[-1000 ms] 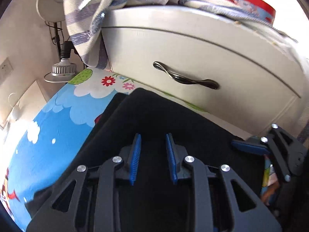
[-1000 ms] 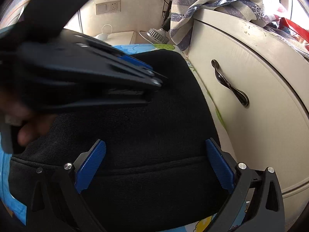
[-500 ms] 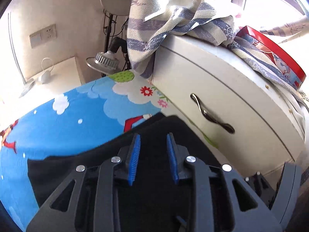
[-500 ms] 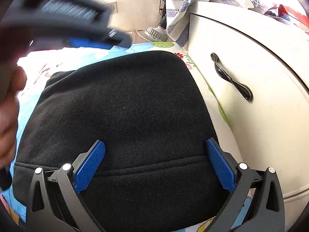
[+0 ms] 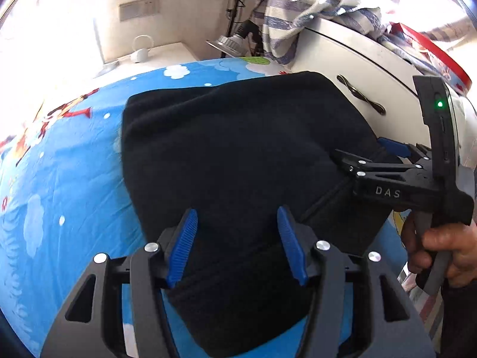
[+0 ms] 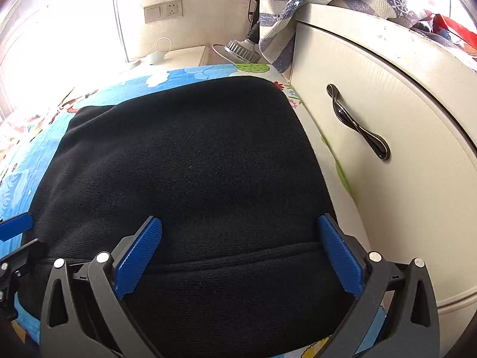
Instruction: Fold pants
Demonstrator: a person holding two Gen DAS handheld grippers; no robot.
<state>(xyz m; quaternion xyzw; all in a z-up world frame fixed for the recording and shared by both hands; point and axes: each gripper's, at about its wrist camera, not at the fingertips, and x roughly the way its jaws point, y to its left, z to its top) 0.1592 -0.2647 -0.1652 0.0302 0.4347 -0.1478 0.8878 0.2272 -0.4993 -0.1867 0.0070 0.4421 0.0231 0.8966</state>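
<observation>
The black pants lie folded into a compact block on the blue cartoon bed sheet; they also fill the right wrist view. My left gripper is open and empty above the near waistband edge. My right gripper is open wide and empty over the waistband seam, and it shows at the pants' right edge in the left wrist view, held by a hand. A left fingertip shows at the left edge of the right wrist view.
A white drawer unit with a dark handle stands tight against the bed's right side, with a striped cloth draped over it. A lamp and a low white nightstand stand behind the bed.
My left gripper opened wider and pulled back to the left and toward me, so more of the pants shows. The right gripper stayed open in place.
</observation>
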